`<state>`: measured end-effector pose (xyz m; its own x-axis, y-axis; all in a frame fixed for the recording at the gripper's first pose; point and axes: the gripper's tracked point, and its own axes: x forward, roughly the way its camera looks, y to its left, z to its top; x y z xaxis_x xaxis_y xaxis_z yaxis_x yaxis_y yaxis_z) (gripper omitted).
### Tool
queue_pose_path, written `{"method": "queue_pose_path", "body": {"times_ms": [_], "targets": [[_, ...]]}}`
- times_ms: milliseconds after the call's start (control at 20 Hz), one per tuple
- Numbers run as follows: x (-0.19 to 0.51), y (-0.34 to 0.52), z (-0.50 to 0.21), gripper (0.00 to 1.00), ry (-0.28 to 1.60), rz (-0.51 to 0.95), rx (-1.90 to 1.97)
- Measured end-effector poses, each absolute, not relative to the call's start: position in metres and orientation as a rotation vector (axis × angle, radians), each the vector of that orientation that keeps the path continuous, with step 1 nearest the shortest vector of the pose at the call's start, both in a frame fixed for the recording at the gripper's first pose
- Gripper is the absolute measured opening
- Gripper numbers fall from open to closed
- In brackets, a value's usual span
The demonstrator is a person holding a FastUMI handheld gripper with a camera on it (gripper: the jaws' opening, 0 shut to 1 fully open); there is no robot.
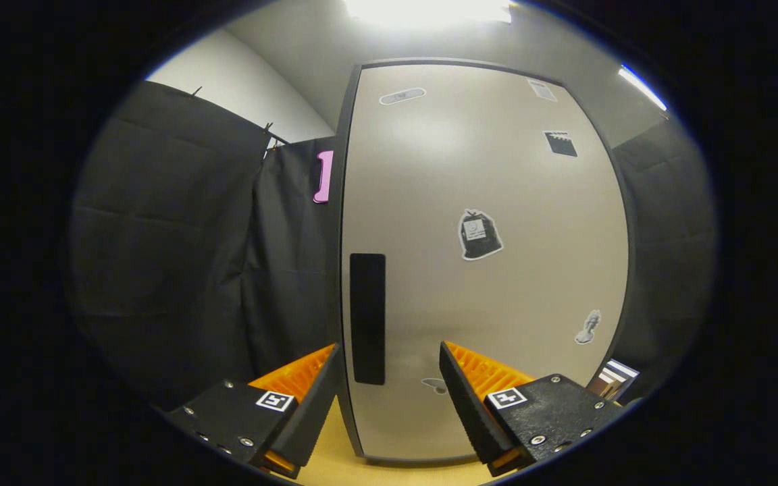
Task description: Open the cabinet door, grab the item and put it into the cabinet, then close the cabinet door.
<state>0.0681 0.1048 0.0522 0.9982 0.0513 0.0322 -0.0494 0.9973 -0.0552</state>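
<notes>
a hand-held gripper (389, 378) hangs released and empty before a shut cabinet door (483, 270), its two fingers spread wide on either side of the door's dark vertical handle (367, 317), which sits just ahead of them near the door's left edge. the pale door, dotted with small stickers (479, 234), stands on a yellowish worktop (335, 466), with black cloth (179, 243) draped behind and to both sides. the opening step looks not yet begun. the risk from here, by this onlooker's reckoning, is a poor bite: the handle appears flat and may be recessed, so the fingers could slide off it or bump the door's edge rather than pull it open. the item to be stored cannot be made out from this spot; a striped object (615, 376) beside the cabinet's right foot is cut off and too small to identify, as is the pink piece (323, 177) by the cabinet's upper left edge.
</notes>
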Motion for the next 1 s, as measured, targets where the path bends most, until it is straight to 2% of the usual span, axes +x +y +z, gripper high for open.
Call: {"method": "queue_pose_path", "body": {"times_ms": [50, 150, 250, 300, 400, 800, 1000], "targets": [[0.076, 0.112, 0.052, 0.88, -0.023, 0.06, -0.053], [0.089, 0.123, 0.047, 0.81, -0.006, 0.08, -0.066], [0.096, 0.118, 0.043, 0.65, 0.011, 0.045, -0.106], [0.098, 0.117, 0.041, 0.45, 0.022, 0.041, -0.106], [0.1, 0.118, 0.04, 0.38, 0.033, 0.021, -0.074], [0.097, 0.118, 0.038, 0.26, 0.106, 0.085, -0.09], [0.086, 0.119, 0.041, 0.26, 0.125, 0.136, -0.086]]}}
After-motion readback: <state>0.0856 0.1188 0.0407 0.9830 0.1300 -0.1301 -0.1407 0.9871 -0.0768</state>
